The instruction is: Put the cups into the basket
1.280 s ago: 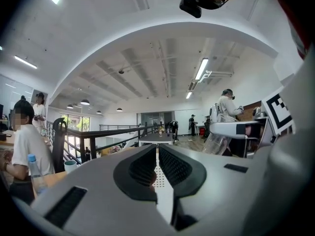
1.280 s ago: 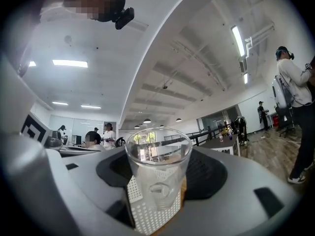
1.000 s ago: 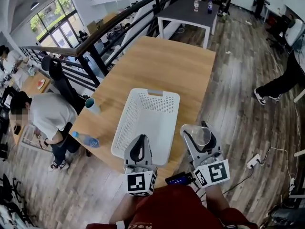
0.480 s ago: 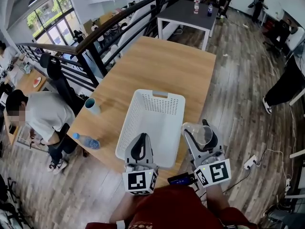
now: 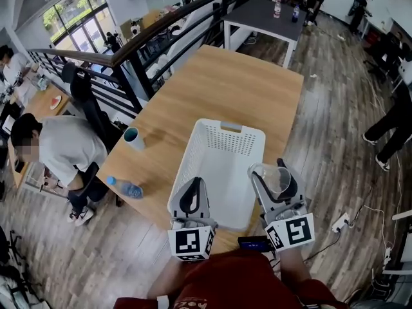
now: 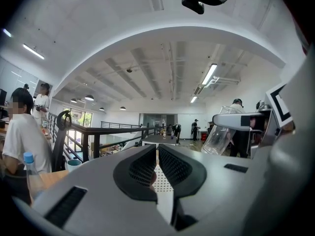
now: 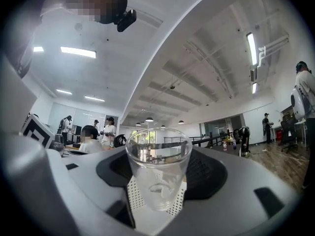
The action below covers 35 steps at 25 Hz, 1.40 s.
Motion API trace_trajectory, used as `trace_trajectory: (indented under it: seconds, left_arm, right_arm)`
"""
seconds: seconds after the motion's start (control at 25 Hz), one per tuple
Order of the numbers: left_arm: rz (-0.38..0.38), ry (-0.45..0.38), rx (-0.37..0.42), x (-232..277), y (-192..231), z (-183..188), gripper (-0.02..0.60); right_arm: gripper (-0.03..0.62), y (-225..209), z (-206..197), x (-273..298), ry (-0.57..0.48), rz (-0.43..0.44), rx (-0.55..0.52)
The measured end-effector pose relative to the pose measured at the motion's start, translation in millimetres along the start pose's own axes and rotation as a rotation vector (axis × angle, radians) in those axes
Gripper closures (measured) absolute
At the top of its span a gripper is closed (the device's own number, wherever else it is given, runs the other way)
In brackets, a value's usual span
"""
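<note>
Moved: R claw [image 5: 268,170] with the clear plastic cup [image 5: 271,179] sits closer to the right wall of the white plastic basket with holes [image 5: 226,127] than 1 s ago. The L claw [image 5: 195,182] is in about the same spot. All the table stuff shows a bit more to the right in the head view.
R claw: clenched on the clear cup, one pad on each side. Same squeeze as before.
Clear cup: upright, mouth up, empty. It's up in the air at the basket's right rim, near corner. The holey white basket shows under it in the R gripper view. Not in the basket yet.
L claw: pads pulled almost together with just a thin slit, nothing in it. It's over the basket's near wall, left of the R claw.
Basket: on the light wood table [image 5: 248,82], near end by the table's near edge. Nothing inside.
Other cup: white cup w/ teal inside [image 5: 133,138], upright on the table, left of the basket and well apart from it.
Bottle: clear water bottle w/ blue cap [image 5: 125,187], lying on its side near the table's left edge.
Person: person in a white top [image 5: 61,152], left of the table, past the bottle.
</note>
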<state>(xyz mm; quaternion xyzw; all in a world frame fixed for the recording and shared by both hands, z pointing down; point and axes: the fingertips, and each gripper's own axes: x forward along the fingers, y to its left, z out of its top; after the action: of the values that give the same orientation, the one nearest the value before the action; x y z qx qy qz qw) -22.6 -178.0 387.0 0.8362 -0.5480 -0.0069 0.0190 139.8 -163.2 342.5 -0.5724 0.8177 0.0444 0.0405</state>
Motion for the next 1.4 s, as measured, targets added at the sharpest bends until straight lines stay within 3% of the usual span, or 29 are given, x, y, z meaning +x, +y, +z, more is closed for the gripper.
trace_trajectory:
  seconds: [1.4]
  left_arm:
    - [0.033, 0.005, -0.023, 12.4, 35.2, -2.8, 0.560]
  right_arm:
    - [0.312, 32.8, -41.4, 78.6, 0.128, 0.073, -0.040]
